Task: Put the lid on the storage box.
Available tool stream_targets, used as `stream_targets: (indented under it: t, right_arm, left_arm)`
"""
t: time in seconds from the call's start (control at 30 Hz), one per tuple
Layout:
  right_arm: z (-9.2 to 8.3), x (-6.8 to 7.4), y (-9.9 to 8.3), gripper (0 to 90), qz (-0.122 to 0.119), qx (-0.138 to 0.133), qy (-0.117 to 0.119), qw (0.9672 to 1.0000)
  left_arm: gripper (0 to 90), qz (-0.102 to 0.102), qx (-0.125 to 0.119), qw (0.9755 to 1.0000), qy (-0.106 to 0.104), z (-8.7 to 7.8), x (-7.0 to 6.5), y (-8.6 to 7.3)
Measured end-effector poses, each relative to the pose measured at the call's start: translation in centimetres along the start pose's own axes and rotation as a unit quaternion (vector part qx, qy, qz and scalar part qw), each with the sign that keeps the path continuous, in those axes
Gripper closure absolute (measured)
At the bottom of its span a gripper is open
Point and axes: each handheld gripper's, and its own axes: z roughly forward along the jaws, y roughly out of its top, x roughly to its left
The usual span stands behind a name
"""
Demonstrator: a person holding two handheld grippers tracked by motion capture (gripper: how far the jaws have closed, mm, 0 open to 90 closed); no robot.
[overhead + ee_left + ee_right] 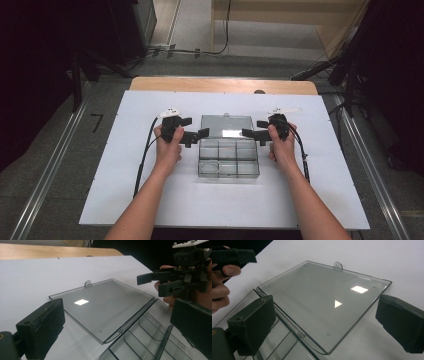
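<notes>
Left hand-held gripper point(196, 135) and right hand-held gripper point(250, 133), jaws wide and empty, flanking clear compartment box point(228, 160) on white surface point(150, 200), lid point(226, 126) flat open. Next, probably: gripping the lid's edge to close it.

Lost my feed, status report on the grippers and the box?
Left hand-held gripper open, right hand-held gripper open, one each side of the box. Lid lies flat open, compartments look empty. Nothing in the way.

Box lid point(105, 307) flat open – tongs point(117, 325) spread
</notes>
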Motion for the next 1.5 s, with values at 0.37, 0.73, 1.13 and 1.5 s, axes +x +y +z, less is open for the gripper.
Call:
stream_targets:
  t: [0.37, 0.73, 1.13, 1.5]
  right_arm:
    - [0.6, -0.6, -0.8, 1.4, -0.007, -0.005, 0.004, 1.0000]
    - [0.7, -0.8, -1.2, 1.6, 0.003, -0.006, 0.002, 1.0000]
    - [0.8, -1.4, -1.2, 3.9, 0.032, -0.004, 0.012, 0.9994]
    - [1.1, -1.4, -1.1, 12.9, 0.043, 0.008, -0.004, 0.9990]
  left_arm:
    - [0.0, -0.020, 0.000, 0.9998, -0.005, 0.8, 0.7, -0.4]
    - [0.0, -0.042, 0.026, 0.9988, -0.003, 1.7, 0.9, -0.3]
    - [9.4, -0.083, 0.060, 0.9944, 0.025, 3.0, 1.7, -1.1]
    - [22.7, -0.099, 0.080, 0.9910, 0.043, 4.0, 1.6, -1.1]
